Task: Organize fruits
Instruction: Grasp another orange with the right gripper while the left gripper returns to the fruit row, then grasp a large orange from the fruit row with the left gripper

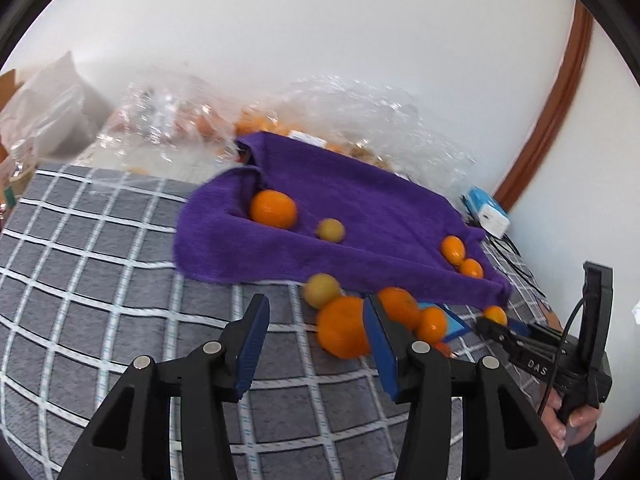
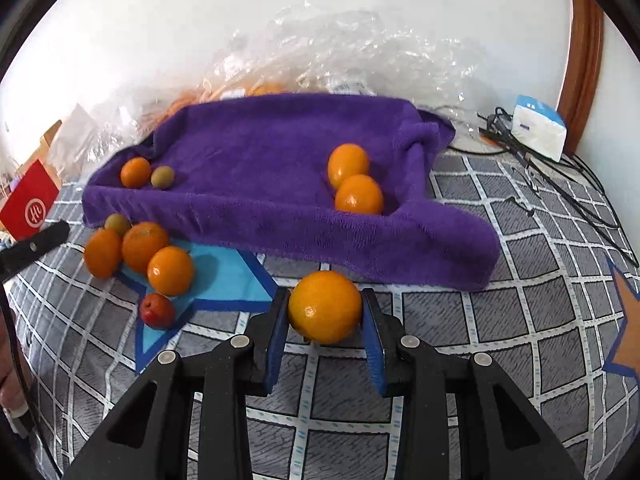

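A purple towel (image 2: 280, 168) lies on the checked bedspread with two oranges (image 2: 358, 194) at its right and an orange and a small green fruit (image 2: 162, 177) at its left. My right gripper (image 2: 325, 312) is shut on an orange (image 2: 325, 307) in front of the towel. A cluster of oranges (image 2: 144, 246), a green fruit and a small red fruit (image 2: 157, 311) lies at the left. My left gripper (image 1: 316, 320) is open and empty, just left of that cluster (image 1: 344, 332); the towel (image 1: 360, 220) is beyond. The right gripper shows in the left wrist view (image 1: 496, 326).
Crinkled clear plastic bags (image 2: 340, 52) with more oranges lie behind the towel against the white wall. A white and blue box (image 2: 540, 128) with black cables sits at the right. A red card (image 2: 30, 206) is at the left.
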`<state>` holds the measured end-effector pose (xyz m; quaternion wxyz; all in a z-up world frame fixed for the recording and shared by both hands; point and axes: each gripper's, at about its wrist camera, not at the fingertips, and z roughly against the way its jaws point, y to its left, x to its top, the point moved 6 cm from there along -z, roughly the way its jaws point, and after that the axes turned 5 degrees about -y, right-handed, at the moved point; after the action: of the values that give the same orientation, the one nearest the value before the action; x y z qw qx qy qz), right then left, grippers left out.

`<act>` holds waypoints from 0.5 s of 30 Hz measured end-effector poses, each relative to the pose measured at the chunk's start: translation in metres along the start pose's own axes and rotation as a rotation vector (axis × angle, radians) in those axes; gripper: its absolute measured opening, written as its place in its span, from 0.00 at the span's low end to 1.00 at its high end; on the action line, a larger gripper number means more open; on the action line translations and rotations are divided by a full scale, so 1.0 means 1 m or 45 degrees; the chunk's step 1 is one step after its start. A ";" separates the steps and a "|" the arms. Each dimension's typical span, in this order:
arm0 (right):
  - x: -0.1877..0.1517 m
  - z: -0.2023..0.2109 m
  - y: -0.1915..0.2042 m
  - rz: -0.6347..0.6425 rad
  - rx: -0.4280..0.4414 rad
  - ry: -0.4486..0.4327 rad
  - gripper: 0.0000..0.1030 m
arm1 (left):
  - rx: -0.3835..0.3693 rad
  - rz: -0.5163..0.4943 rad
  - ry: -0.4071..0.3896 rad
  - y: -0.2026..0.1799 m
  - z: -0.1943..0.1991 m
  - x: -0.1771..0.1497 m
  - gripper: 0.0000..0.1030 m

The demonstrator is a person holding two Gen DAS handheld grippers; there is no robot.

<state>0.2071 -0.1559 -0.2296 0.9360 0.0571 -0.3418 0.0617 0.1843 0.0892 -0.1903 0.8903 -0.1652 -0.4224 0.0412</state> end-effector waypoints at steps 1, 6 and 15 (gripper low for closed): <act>0.000 0.000 0.001 0.000 0.006 -0.001 0.34 | -0.019 -0.007 0.022 -0.004 -0.002 -0.001 0.46; -0.002 -0.001 0.001 -0.002 -0.005 0.015 0.34 | -0.012 -0.057 0.155 -0.027 -0.017 -0.010 0.47; -0.006 -0.002 0.000 -0.001 -0.026 0.033 0.34 | 0.066 -0.067 0.200 -0.023 -0.043 -0.021 0.48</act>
<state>0.2040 -0.1564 -0.2353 0.9409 0.0469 -0.3303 0.0585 0.2026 0.0514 -0.2234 0.9254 -0.1337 -0.3543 0.0154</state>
